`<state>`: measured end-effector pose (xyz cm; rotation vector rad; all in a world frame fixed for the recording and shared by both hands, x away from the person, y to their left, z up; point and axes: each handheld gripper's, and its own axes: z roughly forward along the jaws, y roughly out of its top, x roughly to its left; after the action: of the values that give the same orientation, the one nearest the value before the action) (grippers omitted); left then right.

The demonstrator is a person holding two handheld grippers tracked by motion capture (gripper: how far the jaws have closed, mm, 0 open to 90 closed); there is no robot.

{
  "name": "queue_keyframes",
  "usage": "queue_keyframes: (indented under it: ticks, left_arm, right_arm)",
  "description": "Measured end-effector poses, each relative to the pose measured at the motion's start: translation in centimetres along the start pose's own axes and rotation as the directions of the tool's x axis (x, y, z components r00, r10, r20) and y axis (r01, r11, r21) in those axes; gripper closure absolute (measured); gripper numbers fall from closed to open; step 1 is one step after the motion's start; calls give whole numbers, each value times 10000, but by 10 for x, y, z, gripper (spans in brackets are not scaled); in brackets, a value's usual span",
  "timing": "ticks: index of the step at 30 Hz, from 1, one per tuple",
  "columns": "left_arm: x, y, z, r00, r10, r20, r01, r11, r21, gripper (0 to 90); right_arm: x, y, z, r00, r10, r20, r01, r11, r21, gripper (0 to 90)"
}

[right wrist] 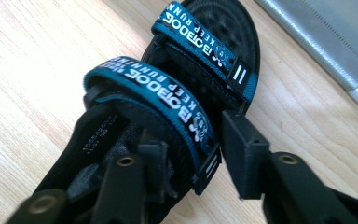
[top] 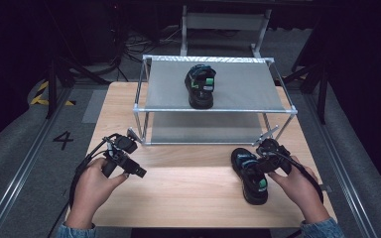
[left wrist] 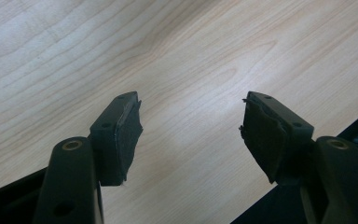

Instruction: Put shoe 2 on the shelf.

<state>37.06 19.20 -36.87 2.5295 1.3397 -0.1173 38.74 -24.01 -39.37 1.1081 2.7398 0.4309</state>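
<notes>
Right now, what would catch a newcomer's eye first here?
The black sandal with teal straps on the wooden table's right side, with the right tool straddling its side and strap. Its twin sandal sits atop the grey metal-framed shelf, while the left tool gapes open over bare wood.

table (top: 188, 193) centre: open | rack (top: 213, 110) blocks far side | sandal (top: 250, 176) blocks right edge

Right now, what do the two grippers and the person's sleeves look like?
Both the left gripper and right gripper are black, with angular two-jaw heads and round bolt holes. A black cable trails from the left one. Its pads look frayed. The sleeves are blue denim.
</notes>
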Motion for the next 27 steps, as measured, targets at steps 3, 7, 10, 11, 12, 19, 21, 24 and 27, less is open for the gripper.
queue_keyframes:
  ticks: [3,7,10,11,12,19,21,24,27]
  left_arm:
    - [1,0,0,10000,-48,-11,48,10000,-65,374]
    - [3,-2,-1,9999,-130,-55,130,9999,-73,374]
    - [5,-2,-1,9998,-205,-24,205,9997,-134,374]
    - [5,-2,-1,9997,-225,-6,225,9997,-131,374]
    - [6,-2,-2,9998,-211,-21,211,9997,-158,374]
    - [9,-3,-3,9998,-214,12,214,9996,-179,374]
    - [10,-3,-3,9996,-265,6,265,9994,-204,374]
    - [11,-2,-4,9997,-244,13,244,9993,-274,374]
    - [11,-1,-4,9998,-210,40,211,9995,-230,374]
  right_arm:
    - [2,0,-3,9999,-79,72,79,10000,-24,673]
    - [4,1,-4,9996,-236,143,236,9997,2,704]
    - [4,2,-5,9995,-272,130,272,9996,12,710]
    - [5,2,-6,9994,-315,135,314,9995,35,711]
    - [6,3,-6,9992,-360,185,359,9993,64,711]
    - [6,3,-17,9983,-483,311,486,9988,-95,713]
    - [4,3,-24,9986,-476,251,482,9986,-211,713]
    - [3,4,-32,9985,-483,247,490,9984,-298,713]
    - [3,6,-41,9981,-536,314,546,9980,-325,712]
